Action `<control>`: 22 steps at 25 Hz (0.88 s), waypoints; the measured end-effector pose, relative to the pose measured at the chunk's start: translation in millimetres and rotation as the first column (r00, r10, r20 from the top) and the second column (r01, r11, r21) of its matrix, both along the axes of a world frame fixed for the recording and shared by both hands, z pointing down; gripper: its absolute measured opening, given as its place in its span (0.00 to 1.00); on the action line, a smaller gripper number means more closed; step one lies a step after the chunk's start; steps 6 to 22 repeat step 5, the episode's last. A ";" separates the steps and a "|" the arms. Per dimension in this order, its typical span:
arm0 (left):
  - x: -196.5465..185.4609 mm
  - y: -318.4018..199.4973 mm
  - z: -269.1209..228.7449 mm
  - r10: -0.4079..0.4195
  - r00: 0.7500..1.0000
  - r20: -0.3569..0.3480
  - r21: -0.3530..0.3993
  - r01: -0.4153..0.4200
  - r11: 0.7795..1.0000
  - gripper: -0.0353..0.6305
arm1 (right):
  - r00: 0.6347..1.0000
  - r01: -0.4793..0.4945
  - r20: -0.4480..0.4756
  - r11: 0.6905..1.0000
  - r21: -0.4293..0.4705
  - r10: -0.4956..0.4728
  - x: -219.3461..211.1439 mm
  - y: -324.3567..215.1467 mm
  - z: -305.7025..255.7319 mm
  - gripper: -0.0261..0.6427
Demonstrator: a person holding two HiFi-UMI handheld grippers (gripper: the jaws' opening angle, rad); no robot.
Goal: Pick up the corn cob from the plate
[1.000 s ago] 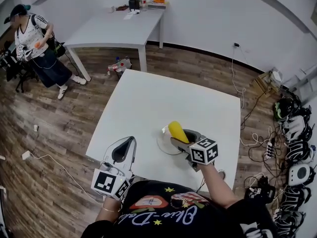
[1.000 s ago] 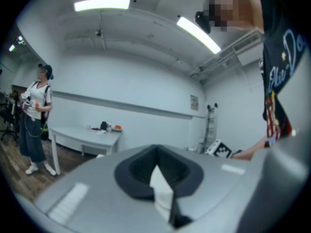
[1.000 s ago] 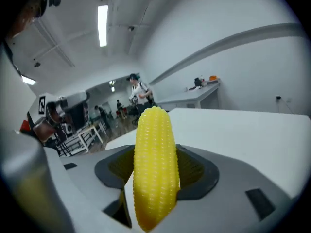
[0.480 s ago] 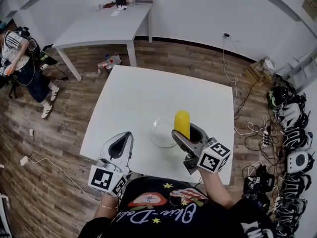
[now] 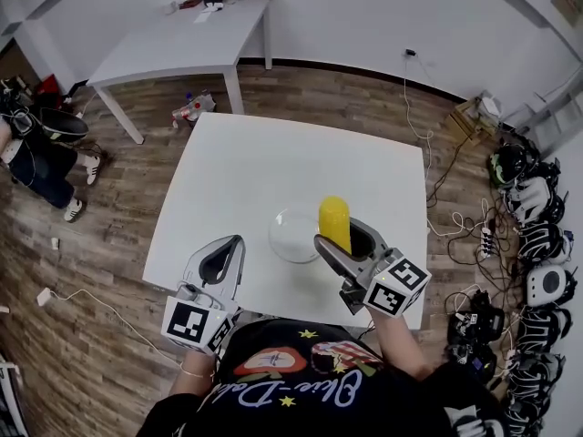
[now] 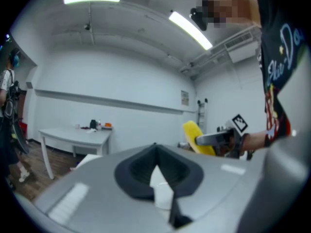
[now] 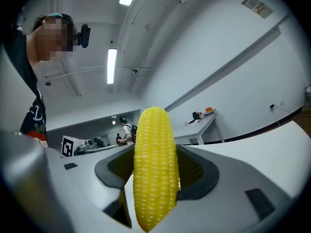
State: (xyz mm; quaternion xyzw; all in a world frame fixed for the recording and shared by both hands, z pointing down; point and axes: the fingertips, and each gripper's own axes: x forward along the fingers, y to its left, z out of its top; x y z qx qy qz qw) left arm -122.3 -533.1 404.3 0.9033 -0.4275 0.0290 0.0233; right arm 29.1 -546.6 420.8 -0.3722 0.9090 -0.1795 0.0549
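White table mid-frame, wood floor around; second table upper left. Right gripper fingers pinch corn, upright, lifted beside clear plate. Left gripper fingers pressed together, lower left. Person at left edge cut off.

Clear glossy plate, bumpy corn cob
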 end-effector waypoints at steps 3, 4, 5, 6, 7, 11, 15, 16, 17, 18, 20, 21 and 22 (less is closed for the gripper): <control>1.3 -2.7 0.3 0.001 1.000 0.000 -0.001 -0.001 1.000 0.05 | 1.000 -0.003 0.002 1.000 0.003 0.003 1.8 -1.4 -3.4 0.43; 1.3 -3.4 0.4 0.001 1.000 0.000 -0.001 -0.001 1.000 0.05 | 1.000 -0.004 0.003 1.000 0.002 0.004 2.1 -1.7 -4.1 0.43; 1.2 -4.0 0.6 0.001 1.000 0.000 -0.001 -0.001 1.000 0.05 | 1.000 -0.005 0.005 1.000 0.001 0.005 2.3 -2.0 -4.7 0.43; 1.2 -4.0 0.6 0.001 1.000 0.000 -0.001 -0.001 1.000 0.05 | 1.000 -0.005 0.005 1.000 0.001 0.005 2.3 -2.0 -4.7 0.43; 1.2 -4.0 0.6 0.001 1.000 0.000 -0.001 -0.001 1.000 0.05 | 1.000 -0.005 0.005 1.000 0.001 0.005 2.3 -2.0 -4.7 0.43; 1.2 -4.0 0.6 0.001 1.000 0.000 -0.001 -0.001 1.000 0.05 | 1.000 -0.005 0.005 1.000 0.001 0.005 2.3 -2.0 -4.7 0.43; 1.2 -4.0 0.6 0.001 1.000 0.000 -0.001 -0.001 1.000 0.05 | 1.000 -0.005 0.005 1.000 0.001 0.005 2.3 -2.0 -4.7 0.43; 1.2 -4.0 0.6 0.001 1.000 0.000 -0.001 -0.001 1.000 0.05 | 1.000 -0.005 0.005 1.000 0.001 0.005 2.3 -2.0 -4.7 0.43; 1.2 -4.0 0.6 0.001 1.000 0.000 -0.001 -0.001 1.000 0.05 | 1.000 -0.005 0.005 1.000 0.001 0.005 2.3 -2.0 -4.7 0.43; 1.2 -4.0 0.6 0.001 1.000 0.000 -0.001 -0.001 1.000 0.05 | 1.000 -0.005 0.005 1.000 0.001 0.005 2.3 -2.0 -4.7 0.43; 1.2 -4.0 0.6 0.001 1.000 0.000 -0.001 -0.001 1.000 0.05 | 1.000 -0.005 0.005 1.000 0.001 0.005 2.3 -2.0 -4.7 0.43; 1.2 -4.0 0.6 0.001 1.000 0.000 -0.001 -0.001 1.000 0.05 | 1.000 -0.005 0.005 1.000 0.001 0.005 2.3 -2.0 -4.7 0.43; 1.2 -4.0 0.6 0.001 1.000 0.000 -0.001 -0.001 1.000 0.05 | 1.000 -0.005 0.005 1.000 0.001 0.005 2.3 -2.0 -4.7 0.43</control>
